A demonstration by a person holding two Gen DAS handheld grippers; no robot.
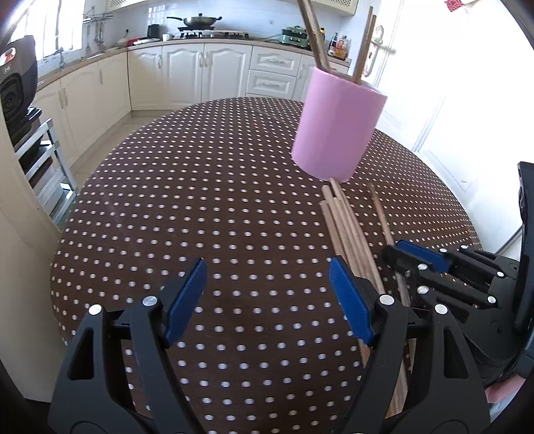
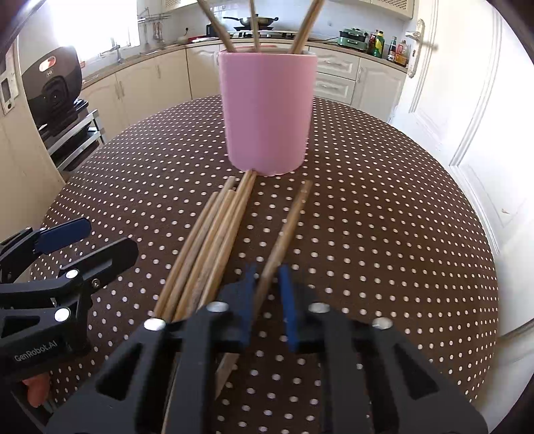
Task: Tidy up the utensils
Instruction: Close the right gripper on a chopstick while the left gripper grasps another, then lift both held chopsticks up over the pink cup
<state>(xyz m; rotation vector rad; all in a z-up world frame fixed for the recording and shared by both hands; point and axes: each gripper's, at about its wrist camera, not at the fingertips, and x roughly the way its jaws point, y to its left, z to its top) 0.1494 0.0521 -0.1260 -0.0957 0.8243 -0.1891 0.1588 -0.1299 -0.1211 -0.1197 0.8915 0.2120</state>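
A pink cup point(image 2: 268, 113) stands upright on the dotted table point(image 2: 383, 217) with several wooden chopsticks point(image 2: 303, 30) leaning in it. In front of it lies a bundle of loose chopsticks point(image 2: 213, 240), their tips touching the cup's base. One separate chopstick point(image 2: 290, 220) lies to the right of the bundle, and my right gripper point(image 2: 267, 270) is shut on its near part, low over the table. My left gripper point(image 1: 267, 267) hovers open and empty to the left of the bundle point(image 1: 350, 227). In that view the right gripper point(image 1: 395, 253) and the cup point(image 1: 337, 130) also show.
The round table point(image 1: 200, 183) has a brown cloth with white dots. A black cooker point(image 2: 53, 86) sits on a metal rack at the left. Cream kitchen cabinets point(image 1: 207, 76) with a wok point(image 1: 200, 21) on the stove run along the back. A white door point(image 2: 467, 100) is at the right.
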